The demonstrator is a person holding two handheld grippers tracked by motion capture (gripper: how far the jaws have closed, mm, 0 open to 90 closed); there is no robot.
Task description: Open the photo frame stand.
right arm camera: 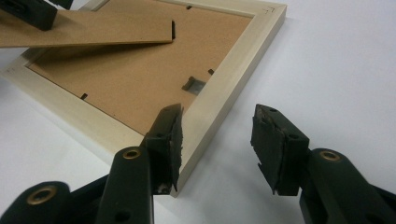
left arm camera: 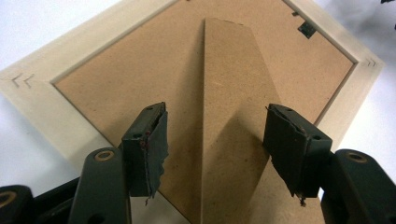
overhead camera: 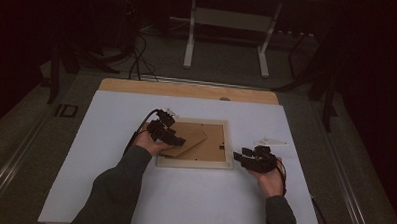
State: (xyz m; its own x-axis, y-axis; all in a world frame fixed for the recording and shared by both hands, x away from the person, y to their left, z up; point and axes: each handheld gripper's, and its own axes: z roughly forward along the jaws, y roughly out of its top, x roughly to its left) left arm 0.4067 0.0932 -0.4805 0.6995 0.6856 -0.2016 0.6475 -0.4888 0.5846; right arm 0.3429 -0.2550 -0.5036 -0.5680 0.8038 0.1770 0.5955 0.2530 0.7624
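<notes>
The picture frame (overhead camera: 195, 143) lies face-down mid-frame on the white table (overhead camera: 110, 139). It looks light, stiff and probably fragile, so I'd grab the pale wooden rim. The left gripper (left arm camera: 217, 140) gapes around the raised cardboard stand (left arm camera: 229, 116) without pinching it. The right gripper (right arm camera: 217, 135) hangs released over the frame's corner.

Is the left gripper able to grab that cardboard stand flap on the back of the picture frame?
Probably yes. The left gripper has its jaws open on either side of the stand flap, which lifts off the back of the picture frame, and nothing sits between them.
</notes>
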